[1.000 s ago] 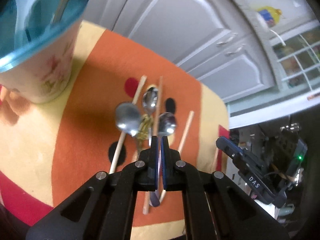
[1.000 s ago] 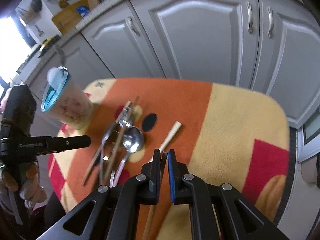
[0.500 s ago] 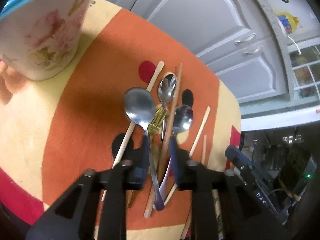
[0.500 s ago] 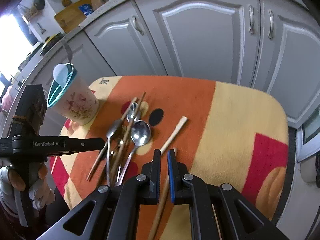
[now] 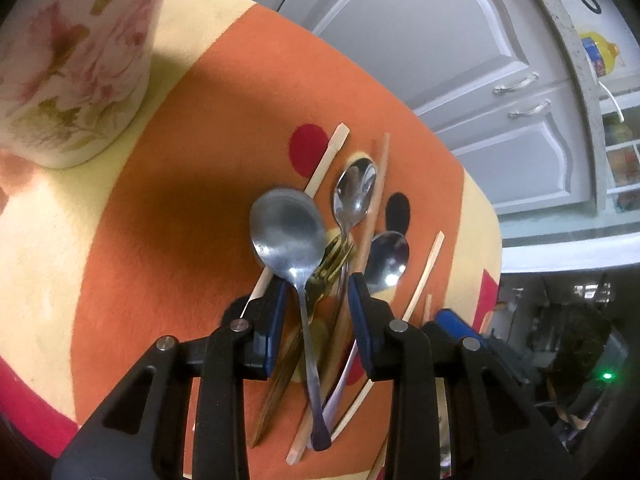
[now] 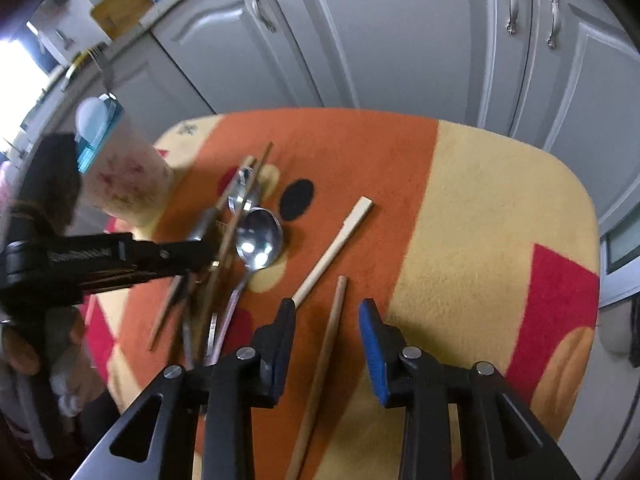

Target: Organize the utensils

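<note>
Right wrist: chopstick [image 6: 326, 344] lies btwn opening jaws, untouched; left jaws wide astride spoon [image 5: 294, 248].

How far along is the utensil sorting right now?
Done: nothing visibly sorted. In hand: neither holds anything. The left gripper is open around the big spoon in the pile; the right gripper is opening over a brown chopstick. Left: all spoons, the fork and chopsticks lie outside the floral cup.
</note>
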Motion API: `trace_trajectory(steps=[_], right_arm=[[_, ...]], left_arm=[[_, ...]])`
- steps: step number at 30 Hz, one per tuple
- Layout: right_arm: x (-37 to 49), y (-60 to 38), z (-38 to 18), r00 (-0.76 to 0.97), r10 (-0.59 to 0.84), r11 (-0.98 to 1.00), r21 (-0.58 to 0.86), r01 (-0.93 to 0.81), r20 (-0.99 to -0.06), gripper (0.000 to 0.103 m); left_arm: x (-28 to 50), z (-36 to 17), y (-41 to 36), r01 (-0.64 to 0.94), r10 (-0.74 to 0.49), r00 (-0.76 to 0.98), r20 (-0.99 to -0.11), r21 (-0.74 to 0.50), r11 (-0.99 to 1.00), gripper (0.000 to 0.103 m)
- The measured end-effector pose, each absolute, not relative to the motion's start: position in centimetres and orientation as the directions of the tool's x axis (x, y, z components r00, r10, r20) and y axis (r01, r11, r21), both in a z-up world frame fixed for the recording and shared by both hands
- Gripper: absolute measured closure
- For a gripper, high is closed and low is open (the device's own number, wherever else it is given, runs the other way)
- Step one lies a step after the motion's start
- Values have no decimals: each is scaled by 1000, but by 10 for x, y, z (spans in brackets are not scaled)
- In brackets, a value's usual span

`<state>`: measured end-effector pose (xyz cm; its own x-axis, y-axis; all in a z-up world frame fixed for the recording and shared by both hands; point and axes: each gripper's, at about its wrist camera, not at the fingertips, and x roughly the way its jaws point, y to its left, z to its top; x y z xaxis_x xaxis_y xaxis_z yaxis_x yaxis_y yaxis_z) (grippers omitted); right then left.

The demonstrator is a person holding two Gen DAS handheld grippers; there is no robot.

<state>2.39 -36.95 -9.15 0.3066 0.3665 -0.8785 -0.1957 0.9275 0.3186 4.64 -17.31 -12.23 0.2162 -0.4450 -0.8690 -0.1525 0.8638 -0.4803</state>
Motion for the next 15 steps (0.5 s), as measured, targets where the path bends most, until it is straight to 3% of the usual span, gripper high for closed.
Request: trace_trajectory(steps=[2, 3, 5, 6, 15], right_arm=[[29, -366, -96, 300, 363, 929, 318, -188, -882, 72], [30, -363, -97, 315, 343, 936, 294, -195, -885, 79], [32, -357, -97, 332, 300, 948, 241, -207, -894, 89], [33, -356, -97, 325, 291, 950, 232, -210, -900, 97], [7, -371, -46, 427, 377, 922, 290, -256, -822, 97]], left_arm=[[48, -122, -174, -154, -439, 218, -872, -475, 867, 73], [49, -122, -175, -150, -435, 219, -873, -471, 869, 75], [50, -123, -177, -129, -426, 218, -878, -458, 879, 96], [50, -125, -176, -120, -426, 214, -879, -456, 882, 100], [29, -79, -163, 11, -496, 298, -815, -517, 856, 102]])
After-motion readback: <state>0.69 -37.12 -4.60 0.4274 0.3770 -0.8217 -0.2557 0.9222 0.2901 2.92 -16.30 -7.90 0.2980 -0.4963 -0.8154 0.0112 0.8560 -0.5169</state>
